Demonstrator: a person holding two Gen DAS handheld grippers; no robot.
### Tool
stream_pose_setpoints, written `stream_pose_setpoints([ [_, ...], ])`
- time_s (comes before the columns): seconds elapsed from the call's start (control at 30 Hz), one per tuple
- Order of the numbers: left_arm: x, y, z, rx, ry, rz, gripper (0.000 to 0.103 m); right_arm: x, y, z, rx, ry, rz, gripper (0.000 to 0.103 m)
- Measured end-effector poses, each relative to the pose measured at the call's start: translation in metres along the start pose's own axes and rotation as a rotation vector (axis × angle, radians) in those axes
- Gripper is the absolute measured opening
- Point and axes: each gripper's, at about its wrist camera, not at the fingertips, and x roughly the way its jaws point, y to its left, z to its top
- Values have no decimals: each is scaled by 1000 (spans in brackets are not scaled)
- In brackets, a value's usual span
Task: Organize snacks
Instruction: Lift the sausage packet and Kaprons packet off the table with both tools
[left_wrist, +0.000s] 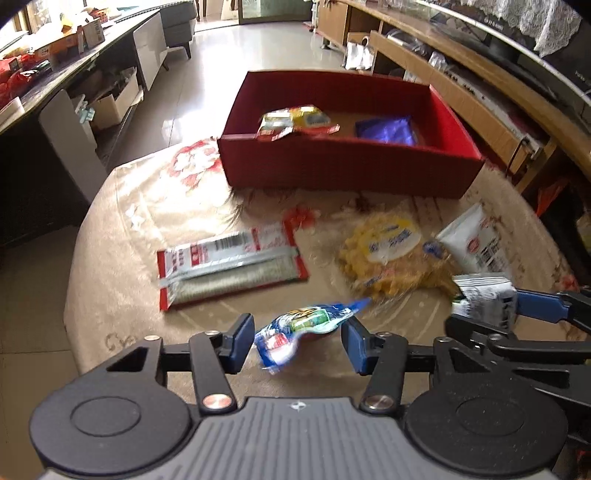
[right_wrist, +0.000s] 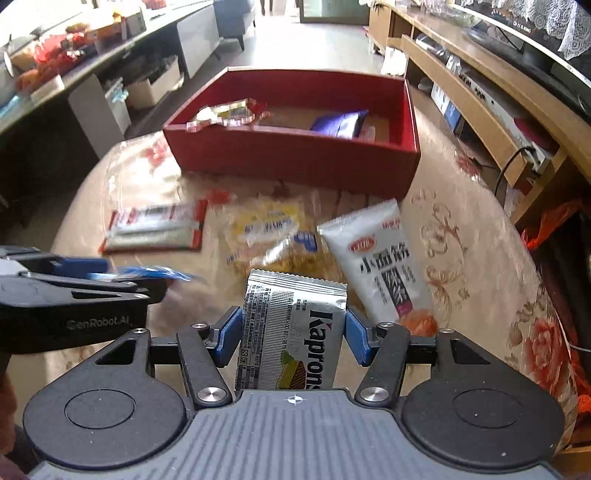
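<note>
My left gripper (left_wrist: 297, 338) is shut on a blue snack packet (left_wrist: 310, 319), held just above the table. My right gripper (right_wrist: 293, 334) is shut on a silver Kaprons wafer packet (right_wrist: 295, 325), also seen at the right of the left wrist view as a silver wafer packet (left_wrist: 487, 299). Beyond both stands an open red box (left_wrist: 351, 166) holding a yellow-and-red packet (left_wrist: 295, 120) and a purple packet (left_wrist: 386, 129). On the cloth lie a red-and-white packet (left_wrist: 229, 266), a yellow snack bag (left_wrist: 388, 254) and a white packet (left_wrist: 471, 240).
The round table wears a floral cloth (right_wrist: 461, 258) and its edge curves close on both sides. A low dark cabinet (left_wrist: 55, 122) stands to the left and a wooden TV stand (right_wrist: 491, 110) to the right. Tiled floor (left_wrist: 258, 48) lies behind the box.
</note>
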Motion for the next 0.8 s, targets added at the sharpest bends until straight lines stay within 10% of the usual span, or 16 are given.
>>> stream_pose_setpoints([
  [0.57,56,14,0,-115,180,-26,70,2,-8,5,7,6,5,65],
  [0.8,47,34,-8,-265,246,-147,72,-1,-15,2,12,10,18,66],
])
